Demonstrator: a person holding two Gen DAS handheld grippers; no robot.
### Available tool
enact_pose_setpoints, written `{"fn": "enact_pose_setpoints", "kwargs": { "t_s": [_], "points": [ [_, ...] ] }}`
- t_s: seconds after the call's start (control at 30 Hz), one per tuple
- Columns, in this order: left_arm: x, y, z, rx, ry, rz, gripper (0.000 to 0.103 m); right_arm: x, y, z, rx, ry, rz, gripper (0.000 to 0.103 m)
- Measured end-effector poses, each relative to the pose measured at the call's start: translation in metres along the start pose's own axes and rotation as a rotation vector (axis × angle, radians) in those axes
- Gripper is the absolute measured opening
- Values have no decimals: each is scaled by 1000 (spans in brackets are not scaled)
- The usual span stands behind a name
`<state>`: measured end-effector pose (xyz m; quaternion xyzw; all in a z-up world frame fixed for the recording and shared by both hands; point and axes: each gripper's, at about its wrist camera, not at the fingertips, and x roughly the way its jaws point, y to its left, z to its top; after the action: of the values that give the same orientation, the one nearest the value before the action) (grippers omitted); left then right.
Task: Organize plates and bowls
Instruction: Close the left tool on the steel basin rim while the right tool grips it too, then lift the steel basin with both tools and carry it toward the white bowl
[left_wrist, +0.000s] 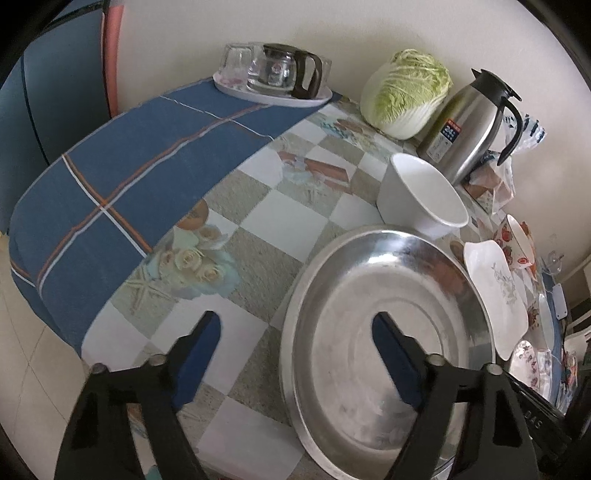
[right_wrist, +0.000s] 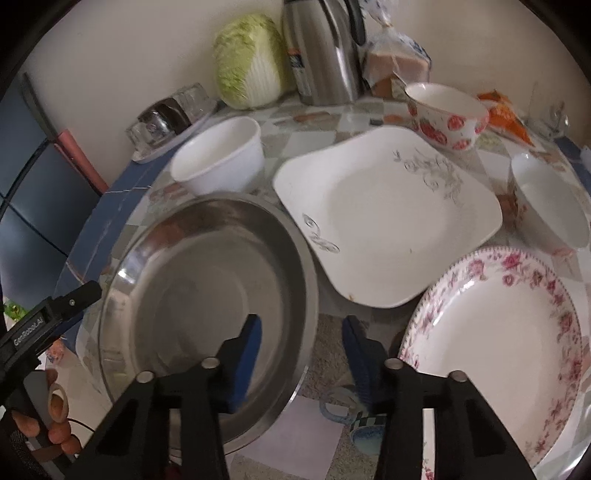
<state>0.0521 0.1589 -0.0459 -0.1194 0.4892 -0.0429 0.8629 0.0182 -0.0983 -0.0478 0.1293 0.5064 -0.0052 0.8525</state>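
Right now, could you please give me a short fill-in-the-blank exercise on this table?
1. Both tools straddle the rim of the ___ basin.
2. The square plate overlaps the basin's ___.
3. The bowl with red strawberries stands ___ the square plate.
4. Beside the steel jug lies a ___.

Missing: steel; rim; behind; cabbage

We look steeply down from both wrist cameras, close over the table (left_wrist: 258, 229). Our left view sits over the near left rim of the steel basin (left_wrist: 388, 314), our right view over its near right rim (right_wrist: 207, 280). Both also share the white bowl (left_wrist: 421, 195), cabbage (right_wrist: 247, 62) and far wall.
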Motion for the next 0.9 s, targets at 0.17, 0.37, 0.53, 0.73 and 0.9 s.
{"fn": "enact_pose_setpoints", "kwargs": {
  "t_s": [0.17, 0.37, 0.53, 0.73, 0.9],
  "points": [
    [7, -2, -3, -2, 34, -20, 63, 6, -2, 0, 10, 19, -2, 17],
    [19, -3, -5, -12, 79, -30, 53, 13, 2, 1, -7, 29, -7, 13],
    [30, -1, -8, -27, 116, -41, 48, 19, 1, 3, 0, 37, 2, 13],
    [32, -3, -5, -23, 102, -29, 47, 28, 1, 3, 3, 52, 13, 14],
    [36, -10, -2, 11, 90, 1, 36, 31, 1, 3, -1, 57, 19, 14]
  ]
}}
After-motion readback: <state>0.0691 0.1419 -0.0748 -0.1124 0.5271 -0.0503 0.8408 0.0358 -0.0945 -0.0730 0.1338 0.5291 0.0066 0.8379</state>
